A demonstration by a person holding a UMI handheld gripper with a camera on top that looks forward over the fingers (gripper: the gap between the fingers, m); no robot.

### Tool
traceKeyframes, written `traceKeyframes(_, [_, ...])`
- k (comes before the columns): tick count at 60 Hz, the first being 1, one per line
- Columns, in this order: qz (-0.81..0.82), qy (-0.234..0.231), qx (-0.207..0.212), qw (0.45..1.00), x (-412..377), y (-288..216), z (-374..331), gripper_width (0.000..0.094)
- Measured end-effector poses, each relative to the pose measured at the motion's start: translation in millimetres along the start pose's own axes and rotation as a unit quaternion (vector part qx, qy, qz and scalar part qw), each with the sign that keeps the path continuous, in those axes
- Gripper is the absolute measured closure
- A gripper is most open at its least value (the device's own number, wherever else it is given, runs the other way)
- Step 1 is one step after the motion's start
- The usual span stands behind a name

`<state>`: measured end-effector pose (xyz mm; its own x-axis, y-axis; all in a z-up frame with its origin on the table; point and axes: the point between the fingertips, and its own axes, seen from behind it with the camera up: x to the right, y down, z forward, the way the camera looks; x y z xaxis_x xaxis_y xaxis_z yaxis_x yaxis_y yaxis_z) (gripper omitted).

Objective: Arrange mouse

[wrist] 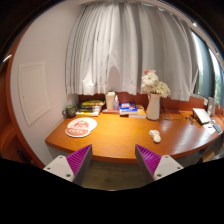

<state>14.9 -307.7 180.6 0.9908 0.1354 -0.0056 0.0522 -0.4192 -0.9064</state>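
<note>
- Gripper (113,160): the two fingers stand wide apart, with nothing held between them. The purple pads (79,158) on their inner faces are both exposed and touch nothing.
- Position of gripper: held off from the desk, with the near desk edge beyond the fingertips and floor visible in the gap between the fingers.
- Desk (115,140): a wooden top with a curved front edge, running across the view ahead of the fingers.
- Mouse (155,136): a small white mouse lies on the desk top, beyond the right finger and well apart from it, near the front part of the desk. It sits just in front of the vase, apart from it.
- Plate (80,127): a white plate bearing reddish items lies on the desk beyond the left finger, toward the desk's left end. What the items are cannot be made out.
- Vase (153,106): a pale vase stands upright behind the mouse, holding a bunch of pale flowers (153,82).
- Rear of desk: books (92,106) and small containers stand in a row near the back edge, left of the vase. Details are too small to tell.
- Far right end: a light-coloured object lies on the desk; its kind cannot be told.
- Background: white curtains (125,50) hang full height behind the desk.
</note>
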Motion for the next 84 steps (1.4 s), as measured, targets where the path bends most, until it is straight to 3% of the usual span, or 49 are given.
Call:
traceKeyframes(9, [0.001, 0.018, -0.023, 1.0, 37, 28, 17, 0.0079])
traceKeyframes(27, [0.019, 0.076, -0.097, 0.992, 172, 96, 114, 0.0088])
traceKeyframes(36, [0.023, 0.089, -0.118, 0.989, 224, 97, 173, 0.0092])
traceKeyframes(50, [0.034, 0.072, -0.138, 0.987, 259, 78, 267, 0.0112])
traceKeyframes(67, [0.04, 0.056, -0.155, 0.986, 266, 63, 319, 0.0386])
traceKeyframes(84, [0.01, 0.079, -0.153, 0.985, 267, 62, 319, 0.0473])
